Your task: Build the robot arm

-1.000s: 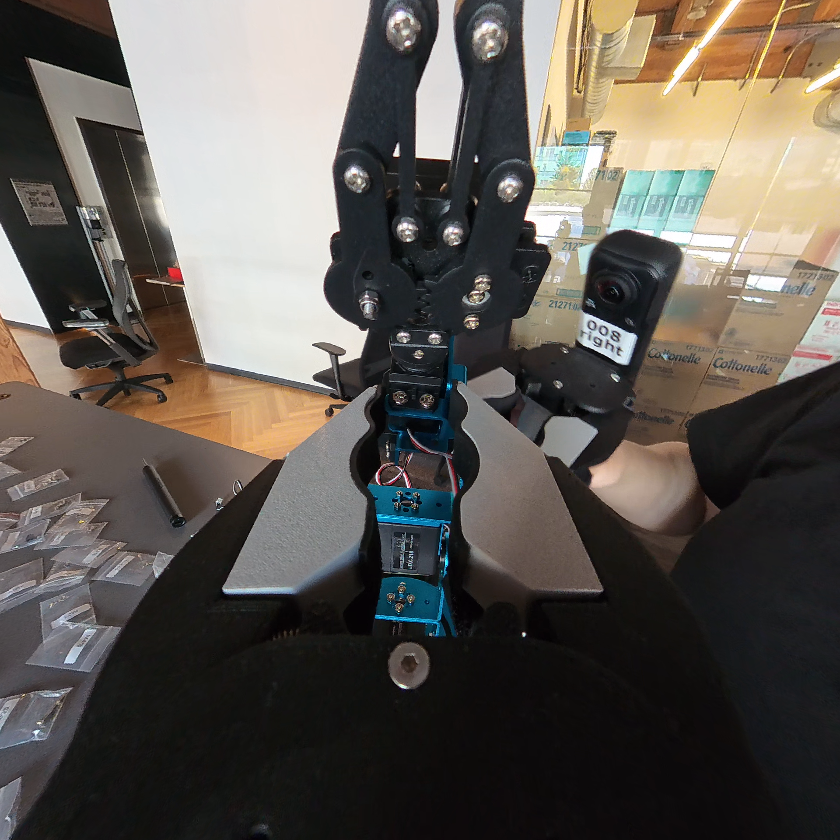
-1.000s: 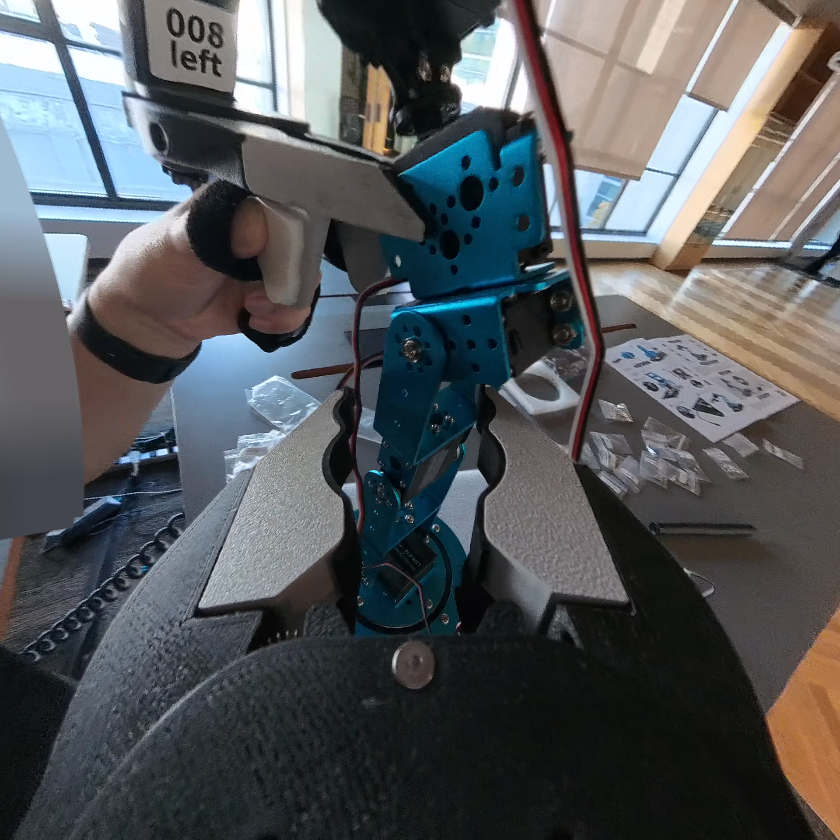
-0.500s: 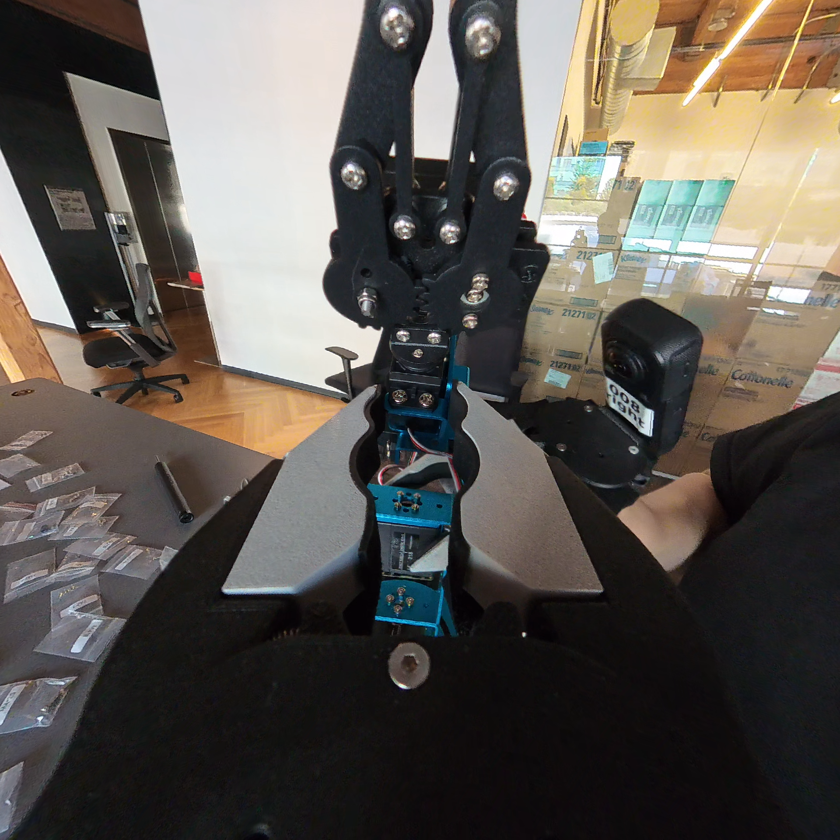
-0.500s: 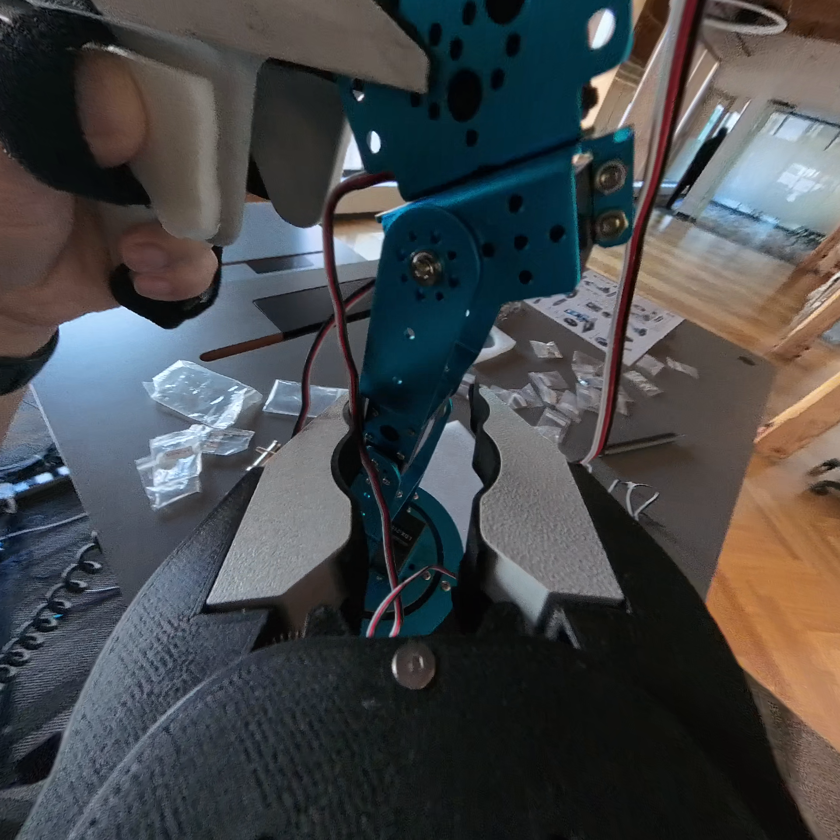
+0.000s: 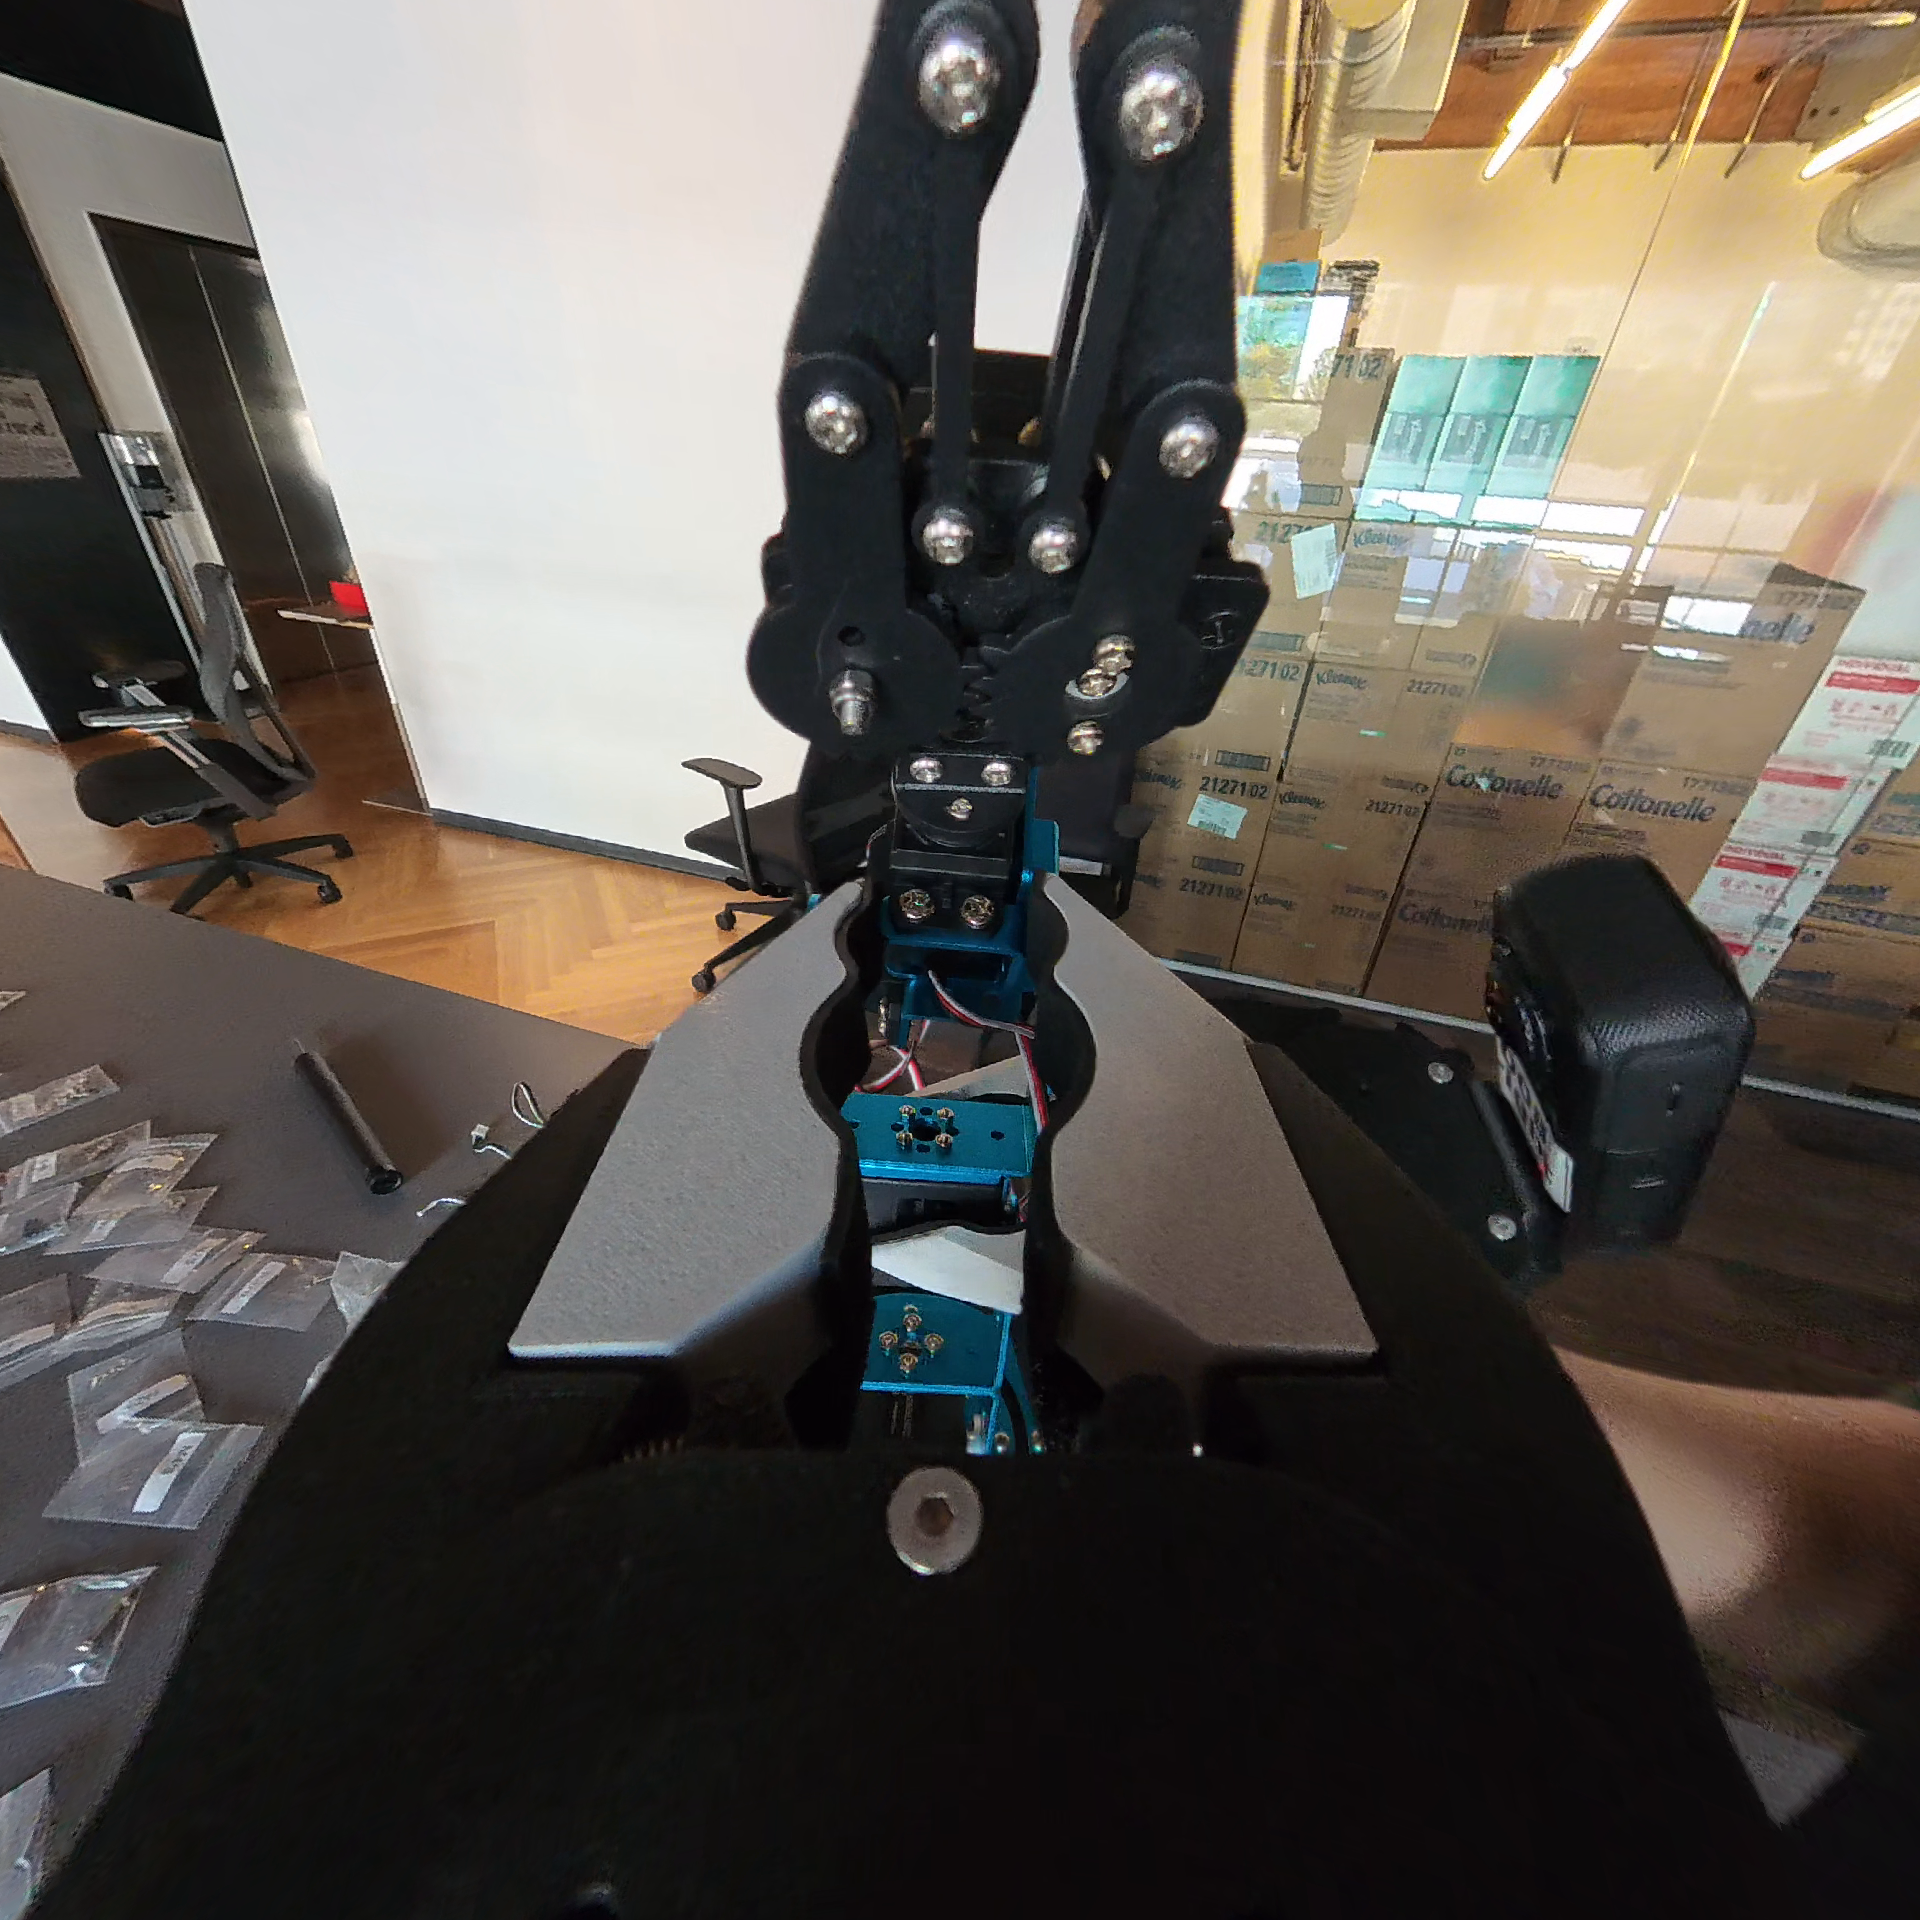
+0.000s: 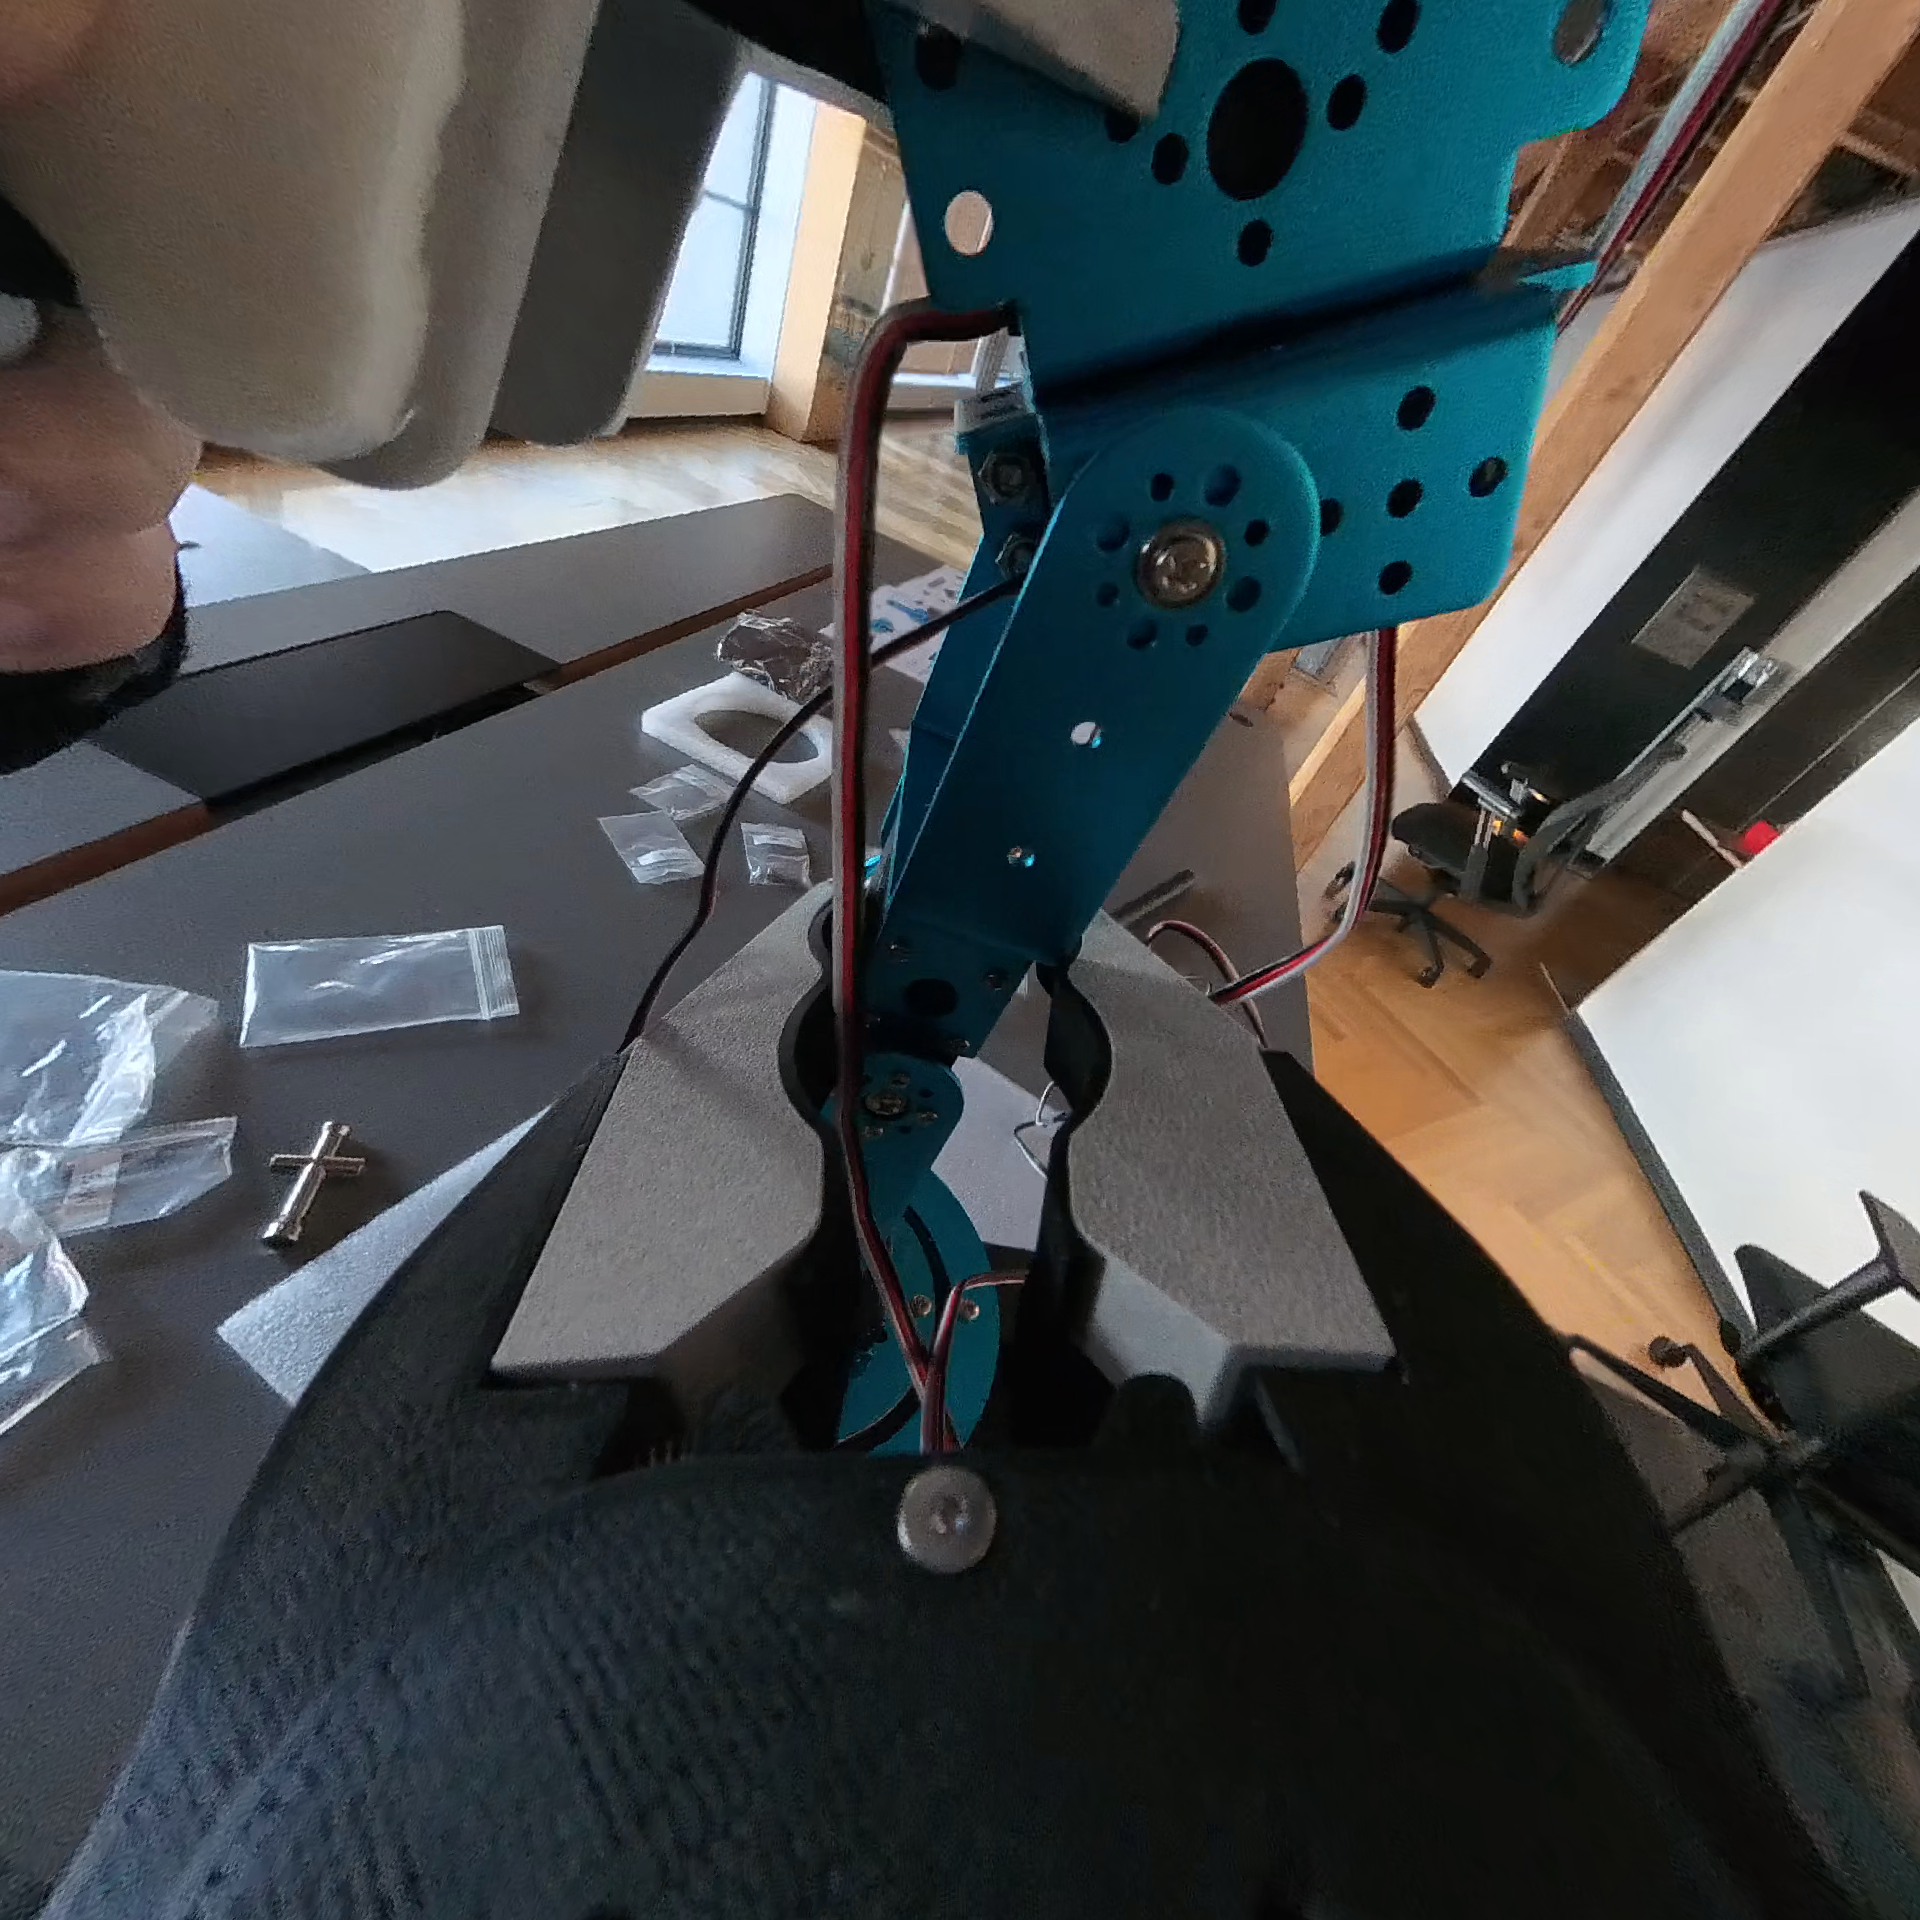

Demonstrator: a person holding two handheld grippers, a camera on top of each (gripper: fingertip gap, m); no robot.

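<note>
A small blue metal robot arm (image 5: 940,1138) with a black claw (image 5: 997,436) at its top is held off the dark table between both grippers. My left gripper (image 5: 951,920) is shut on its upper blue brackets, just below the claw. My right gripper (image 6: 940,940) is shut on the arm's lower blue link (image 6: 997,831), near the round blue base (image 6: 935,1340). Red, white and black wires (image 6: 852,675) run along the arm. The right gripper's camera block (image 5: 1621,1049) shows at the right of the left wrist view. A hand on the left gripper's handle (image 6: 260,208) fills the upper left of the right wrist view.
The dark table (image 6: 436,831) carries several small clear bags (image 5: 156,1288), a black rod (image 5: 343,1122), a metal cross wrench (image 6: 312,1179), a white foam piece (image 6: 748,738) and a printed sheet. Office chairs (image 5: 197,790) stand on the wood floor. Stacked cardboard boxes (image 5: 1507,810) sit behind glass.
Both grippers keep their hold. The right gripper has swung round the arm, so its camera block sits lower and farther right in the left wrist view. The arm looms closer in the right wrist view.
</note>
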